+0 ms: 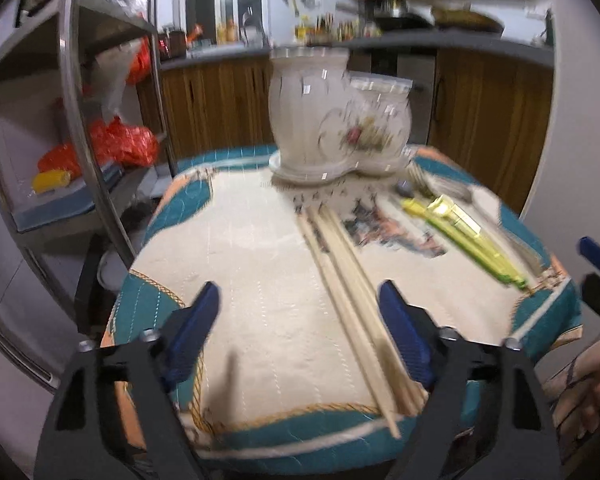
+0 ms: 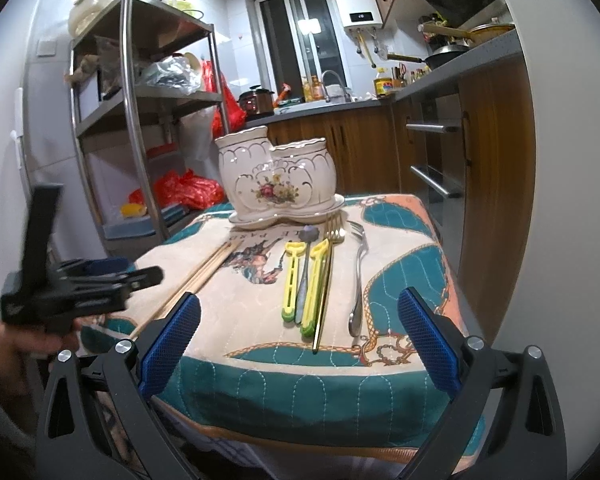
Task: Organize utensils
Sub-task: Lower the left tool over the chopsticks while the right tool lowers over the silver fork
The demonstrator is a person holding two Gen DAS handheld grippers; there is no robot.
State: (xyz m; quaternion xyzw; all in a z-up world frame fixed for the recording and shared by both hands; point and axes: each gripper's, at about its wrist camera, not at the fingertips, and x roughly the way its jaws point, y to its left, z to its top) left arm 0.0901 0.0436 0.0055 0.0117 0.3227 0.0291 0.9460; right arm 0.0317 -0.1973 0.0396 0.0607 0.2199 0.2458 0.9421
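Observation:
A white floral double ceramic utensil holder [image 2: 277,178] stands at the far edge of a small cloth-covered table [image 2: 260,384]; it also shows blurred in the left wrist view [image 1: 332,120]. Wooden chopsticks [image 1: 352,300] lie in a bundle on the cloth, just inside the right finger of my open left gripper [image 1: 300,320]. In the right wrist view the chopsticks [image 2: 196,276] lie left. Yellow-green clips [image 2: 300,280], a gold fork [image 2: 326,276] and a silver fork [image 2: 358,276] lie ahead of my open, empty right gripper [image 2: 300,328]. The left gripper [image 2: 84,284] shows there too.
A metal shelf rack [image 2: 140,120] with bags and dishes stands left of the table. Wooden kitchen cabinets [image 2: 492,160] and a counter with a sink run behind and to the right. A small grey spoon [image 2: 306,272] lies between the clips.

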